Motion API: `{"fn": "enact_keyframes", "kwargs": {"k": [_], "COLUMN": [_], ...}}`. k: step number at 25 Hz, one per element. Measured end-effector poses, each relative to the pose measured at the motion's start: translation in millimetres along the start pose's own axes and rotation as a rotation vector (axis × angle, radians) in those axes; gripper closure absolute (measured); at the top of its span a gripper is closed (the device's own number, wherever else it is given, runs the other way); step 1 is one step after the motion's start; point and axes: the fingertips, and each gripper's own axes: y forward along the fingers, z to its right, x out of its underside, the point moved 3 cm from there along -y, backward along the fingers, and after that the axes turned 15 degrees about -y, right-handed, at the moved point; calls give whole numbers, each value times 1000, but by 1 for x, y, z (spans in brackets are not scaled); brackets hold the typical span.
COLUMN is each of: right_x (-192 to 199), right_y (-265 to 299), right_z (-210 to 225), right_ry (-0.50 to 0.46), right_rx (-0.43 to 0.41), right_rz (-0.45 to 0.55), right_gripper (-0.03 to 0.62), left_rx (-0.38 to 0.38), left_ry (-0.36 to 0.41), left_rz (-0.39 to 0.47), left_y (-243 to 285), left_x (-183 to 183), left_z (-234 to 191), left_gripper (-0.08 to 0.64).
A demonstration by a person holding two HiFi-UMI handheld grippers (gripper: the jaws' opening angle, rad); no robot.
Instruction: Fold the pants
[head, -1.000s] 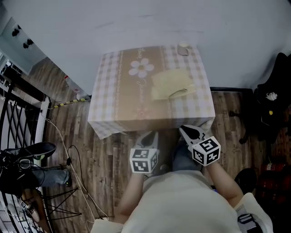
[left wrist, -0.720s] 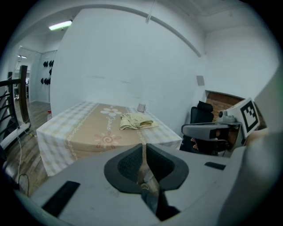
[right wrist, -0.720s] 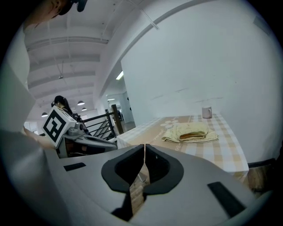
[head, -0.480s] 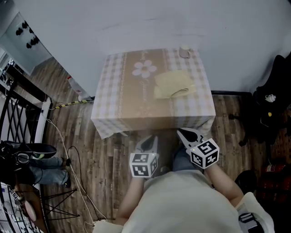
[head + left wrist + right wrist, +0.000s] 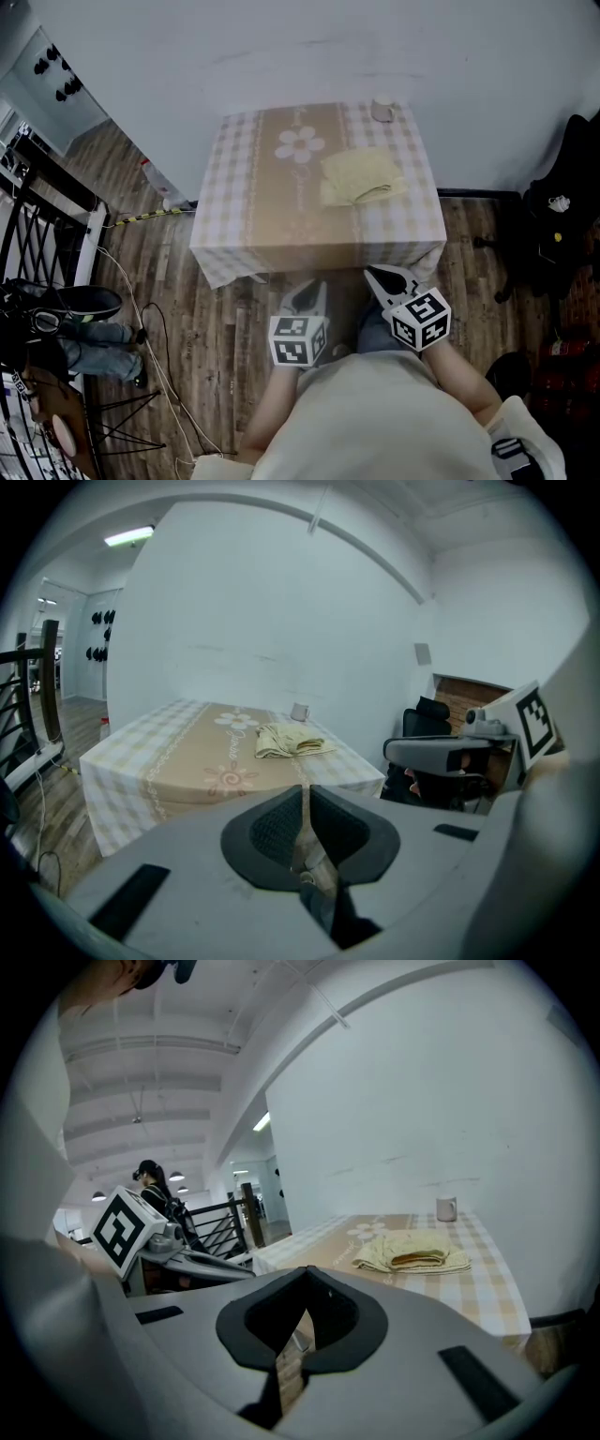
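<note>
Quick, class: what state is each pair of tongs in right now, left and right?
Left tongs: closed, holding nothing.
Right tongs: closed, holding nothing.

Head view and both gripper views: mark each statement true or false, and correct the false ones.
1. The pants lie folded on the table. True.
2. A mug stands on top of the pants. False: the mug stands apart from them, at the table's far corner by the wall.
3. One gripper grips the pants. False: the right gripper and the left gripper are both shut on nothing.
4. Both grippers are held off the table, on its near side. True.
</note>
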Motion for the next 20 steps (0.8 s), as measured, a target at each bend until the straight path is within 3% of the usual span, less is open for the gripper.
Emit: {"fn": "enact_keyframes", "kwargs": {"k": [9, 20], "right_x": [-2, -1], "right_y": [3, 5], "right_z": [-8, -6], "right_ry": [-9, -19], "right_rx": [-63, -66], "right_rz": [0, 0], "right_gripper": [594, 594], "left_rx": [-2, -4], "left_ry": [-8, -8], "left_rz": [-8, -12], "left_y": [1, 3], "left_x": [0, 2], "left_z": [0, 2], "left_gripper": [535, 535]}}
